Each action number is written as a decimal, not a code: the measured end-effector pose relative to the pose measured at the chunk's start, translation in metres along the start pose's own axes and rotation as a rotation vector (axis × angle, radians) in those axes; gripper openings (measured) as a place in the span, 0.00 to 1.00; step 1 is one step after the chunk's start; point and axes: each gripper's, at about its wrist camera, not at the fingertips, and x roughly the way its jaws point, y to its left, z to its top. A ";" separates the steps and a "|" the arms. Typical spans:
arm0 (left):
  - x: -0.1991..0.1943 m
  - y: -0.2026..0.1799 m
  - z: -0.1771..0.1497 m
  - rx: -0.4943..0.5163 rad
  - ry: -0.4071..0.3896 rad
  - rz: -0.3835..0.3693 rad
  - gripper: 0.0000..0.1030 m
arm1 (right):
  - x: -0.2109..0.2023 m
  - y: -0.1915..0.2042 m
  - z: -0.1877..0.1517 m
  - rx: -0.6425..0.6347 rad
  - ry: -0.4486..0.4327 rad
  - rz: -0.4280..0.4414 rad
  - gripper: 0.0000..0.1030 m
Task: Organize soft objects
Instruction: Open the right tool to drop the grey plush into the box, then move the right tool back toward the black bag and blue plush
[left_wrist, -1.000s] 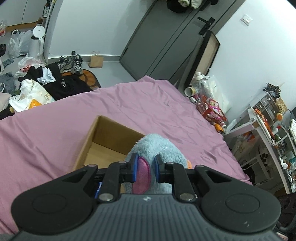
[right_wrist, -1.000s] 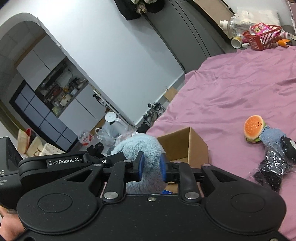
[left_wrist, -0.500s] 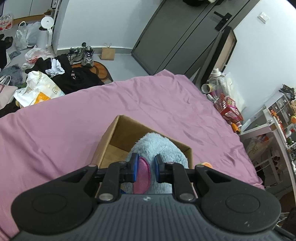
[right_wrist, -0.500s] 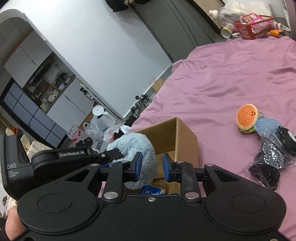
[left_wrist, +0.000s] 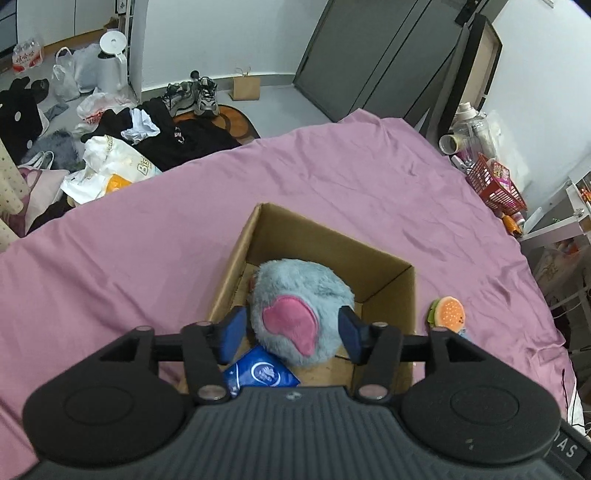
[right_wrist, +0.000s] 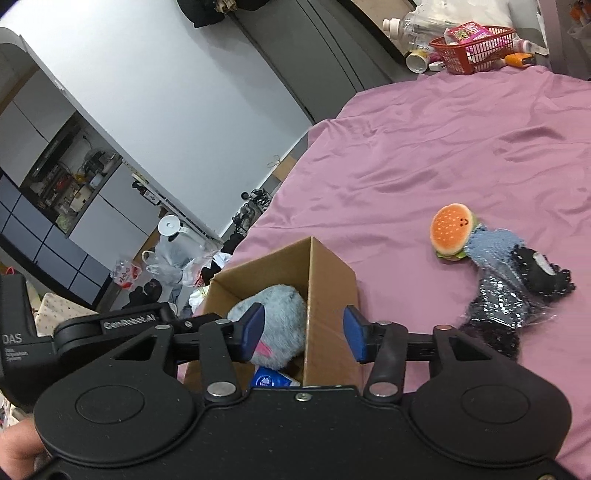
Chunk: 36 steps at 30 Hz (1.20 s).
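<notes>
Cardboard box walls ring the blue plush; both claws, left and right, gape released.

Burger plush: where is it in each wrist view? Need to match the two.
Left wrist: burger plush at lower right, on the pink sheet, just right of the cardboard box.
Right wrist: burger plush right of centre, touching a sequinned bundle.
Shared landmark: the cardboard box holding the blue furry plush.

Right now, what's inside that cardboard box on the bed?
In the cardboard box lies a fluffy blue plush toy with a pink patch, and beside it a blue packet, partly under the toy. The floor beneath the toy and the near corners are covered.
</notes>
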 end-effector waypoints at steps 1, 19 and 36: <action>-0.003 -0.001 -0.001 0.000 0.004 -0.002 0.61 | -0.002 -0.001 0.000 0.002 -0.001 -0.004 0.50; -0.053 -0.027 -0.019 -0.002 -0.056 -0.055 0.76 | -0.064 -0.014 0.015 -0.020 -0.071 -0.062 0.79; -0.080 -0.079 -0.035 0.089 -0.094 -0.085 0.76 | -0.119 -0.053 0.034 0.000 -0.112 -0.072 0.96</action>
